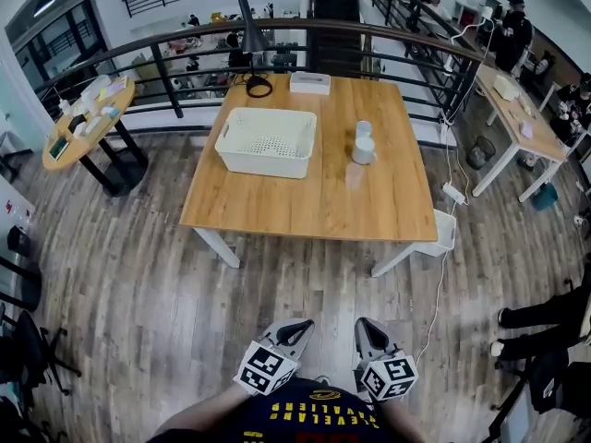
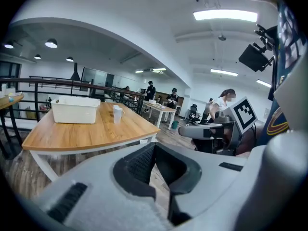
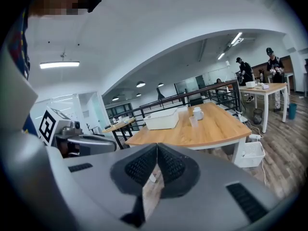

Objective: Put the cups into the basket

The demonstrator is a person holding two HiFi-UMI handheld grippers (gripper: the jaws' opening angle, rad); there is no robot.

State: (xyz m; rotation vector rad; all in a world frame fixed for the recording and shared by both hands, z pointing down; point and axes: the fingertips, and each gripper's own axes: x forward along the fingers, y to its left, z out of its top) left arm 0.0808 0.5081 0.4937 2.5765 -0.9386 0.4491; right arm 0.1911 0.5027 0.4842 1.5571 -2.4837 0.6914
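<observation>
Both of my grippers are closed and hold nothing. My left gripper (image 1: pixel 297 325) and my right gripper (image 1: pixel 367 325) hang low by my body, over the floor (image 1: pixel 138 275), well apart from the table (image 1: pixel 305 206). The white cups (image 1: pixel 364 144) stand up tall on the table, far in front of my right gripper and almost straight ahead of it. A clear cup (image 1: pixel 355 175) stands just in front of them, a bit closer to me. The basket (image 1: pixel 268 142) sits to the left of the cups, far ahead of my left gripper, with its open side up. I think my right gripper is the nearer one for the cups. It must go forward a long way first and then open up before it can take a cup.
</observation>
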